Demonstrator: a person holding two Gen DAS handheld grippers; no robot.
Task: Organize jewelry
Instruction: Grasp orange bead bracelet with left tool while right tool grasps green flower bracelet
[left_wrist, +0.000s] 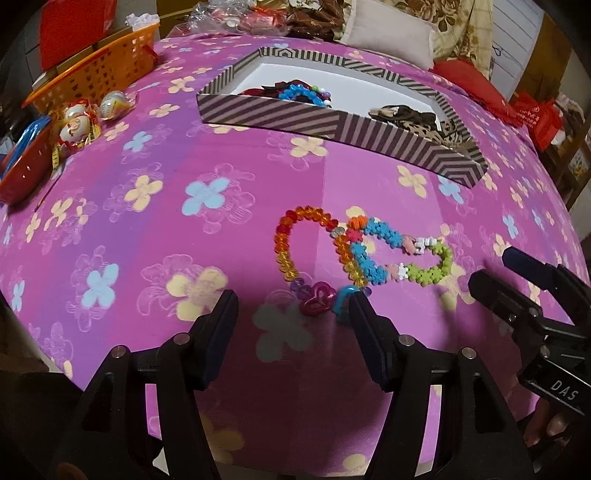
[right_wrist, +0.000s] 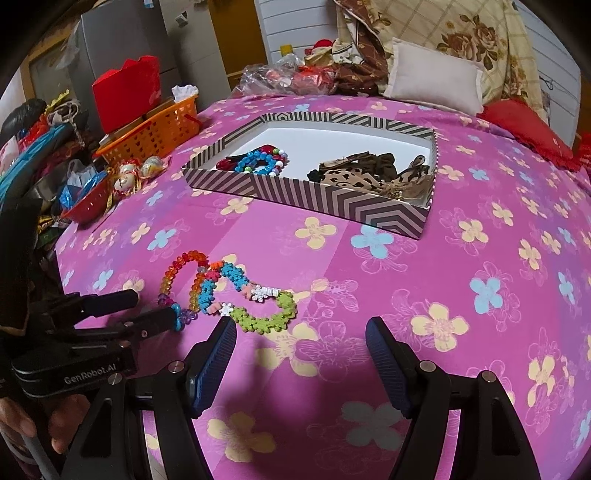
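Note:
Two bead bracelets lie overlapping on the pink flowered cloth: a rainbow one (left_wrist: 282, 243) (right_wrist: 170, 273) with pink heart and blue charms (left_wrist: 317, 301), and a blue-and-green flower one (left_wrist: 424, 275) (right_wrist: 284, 310). My left gripper (left_wrist: 291, 314) (right_wrist: 155, 306) stands open just over the charms, and its right fingertip (left_wrist: 360, 306) is right by the blue charm. My right gripper (right_wrist: 300, 328) (left_wrist: 491, 267) is open beside the green end, with nothing between its fingers. Farther back, the striped box (left_wrist: 273, 114) (right_wrist: 343, 206) holds a blue bead bracelet (left_wrist: 301, 92) and leopard-print scrunchies (left_wrist: 417, 118).
An orange basket (left_wrist: 107, 70), a red basket (left_wrist: 26, 170) and wrapped sweets (left_wrist: 77, 125) crowd the left edge. A pale pillow (left_wrist: 391, 37) and a red cushion (left_wrist: 469, 81) lie behind the box. A hand (right_wrist: 22, 424) holds the left gripper.

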